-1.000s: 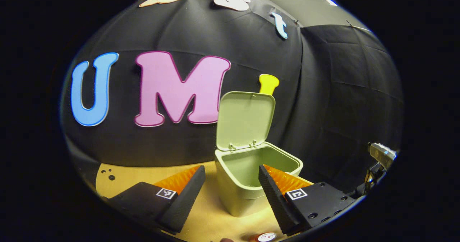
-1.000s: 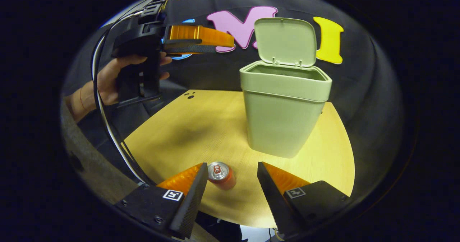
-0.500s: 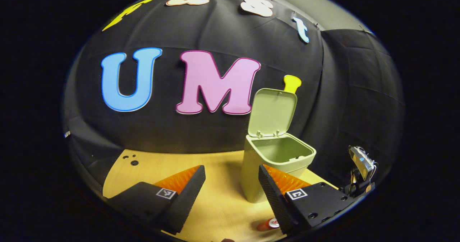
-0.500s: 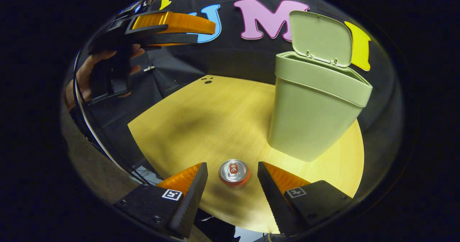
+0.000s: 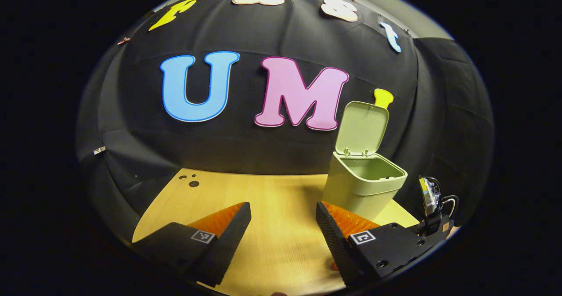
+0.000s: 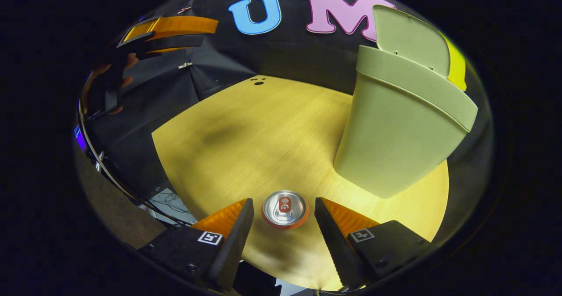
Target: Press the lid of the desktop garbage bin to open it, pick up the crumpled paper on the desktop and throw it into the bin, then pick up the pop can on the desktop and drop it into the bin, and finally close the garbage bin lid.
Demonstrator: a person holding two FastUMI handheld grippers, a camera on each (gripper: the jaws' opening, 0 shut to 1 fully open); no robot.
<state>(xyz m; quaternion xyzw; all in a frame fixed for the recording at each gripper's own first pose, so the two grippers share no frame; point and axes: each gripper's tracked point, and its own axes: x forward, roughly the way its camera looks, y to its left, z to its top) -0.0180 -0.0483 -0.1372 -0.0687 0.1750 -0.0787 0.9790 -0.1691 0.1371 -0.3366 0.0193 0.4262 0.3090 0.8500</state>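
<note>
The pale green bin (image 6: 395, 129) stands on the wooden table (image 6: 263, 133) with its lid (image 6: 408, 37) swung up. An upright pop can (image 6: 284, 208) with a silver top sits near the table's front edge. My right gripper (image 6: 283, 204) hovers over it, open, one finger on each side of the can and not pressing it. In the left gripper view the bin (image 5: 362, 188) stands to the right with its lid (image 5: 362, 128) raised. My left gripper (image 5: 282, 207) is open with nothing in it, above bare table. A hand (image 6: 103, 85) holds the left gripper (image 6: 206, 26) high at the left.
Small holes (image 6: 258, 81) mark the table's far corner. Cables (image 6: 169, 199) hang below the table's near left edge. The right gripper's body (image 5: 432, 199) rises behind the bin's right side. Black cloth walls close the back and sides.
My left gripper has drawn back and left from the bin. My right gripper has come down toward the can, which now lies closer between its fingers.
</note>
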